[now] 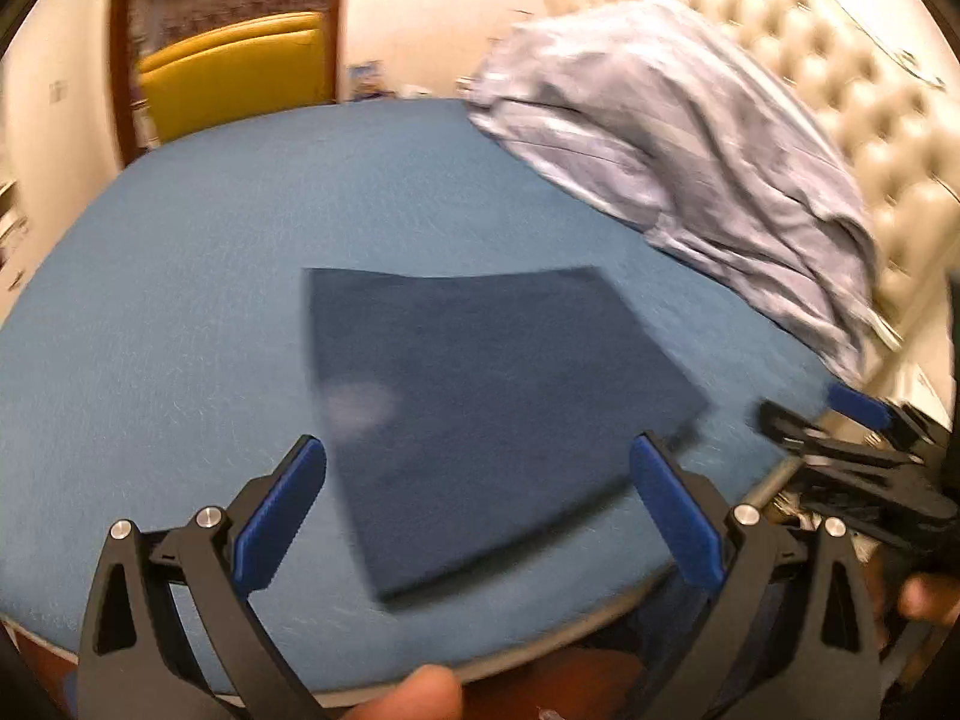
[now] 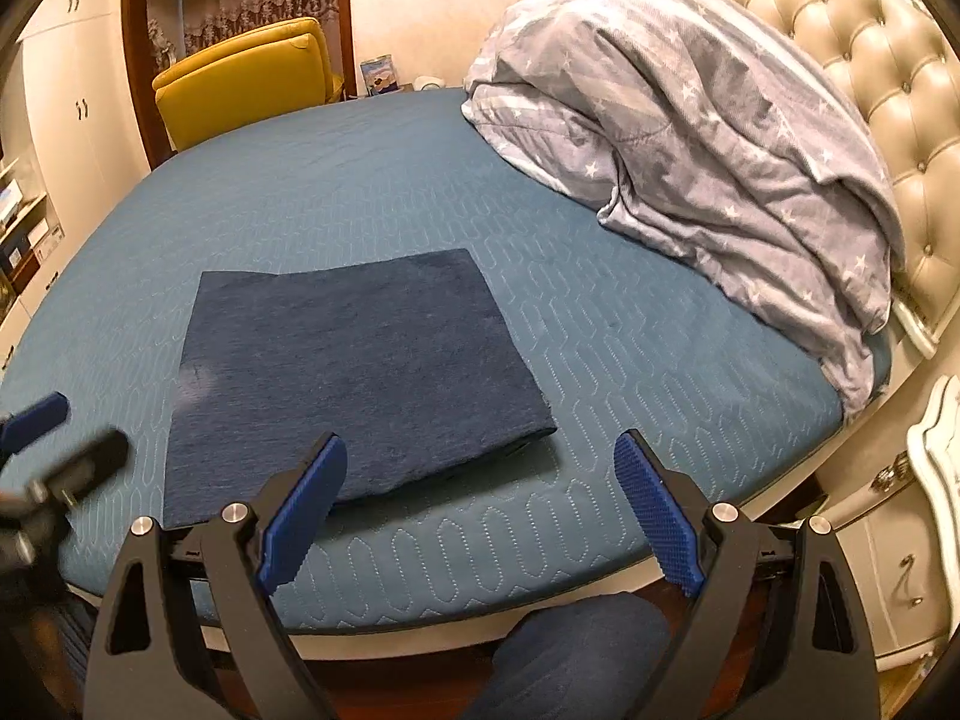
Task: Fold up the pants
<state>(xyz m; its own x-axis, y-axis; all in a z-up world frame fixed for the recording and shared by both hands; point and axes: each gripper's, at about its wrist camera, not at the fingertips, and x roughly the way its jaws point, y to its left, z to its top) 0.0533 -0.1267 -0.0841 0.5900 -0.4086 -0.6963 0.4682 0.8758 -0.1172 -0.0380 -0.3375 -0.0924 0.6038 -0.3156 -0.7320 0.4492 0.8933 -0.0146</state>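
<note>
The dark blue pants (image 1: 480, 408) lie folded into a flat rectangle near the front edge of the round blue bed (image 1: 240, 252). They also show in the right wrist view (image 2: 354, 372). My left gripper (image 1: 480, 480) is open and empty, held just above the near edge of the pants. My right gripper (image 2: 480, 474) is open and empty, above the bed's front edge by the pants' near right corner. The right gripper shows at the right in the left wrist view (image 1: 840, 426). The left gripper shows at the left in the right wrist view (image 2: 54, 438).
A crumpled grey star-patterned duvet (image 2: 708, 138) lies at the bed's (image 2: 372, 180) back right against a cream tufted headboard (image 2: 870, 60). A yellow armchair (image 2: 246, 78) stands behind the bed. A white nightstand (image 2: 936, 468) stands at the right. White cupboards (image 2: 66, 78) line the left wall.
</note>
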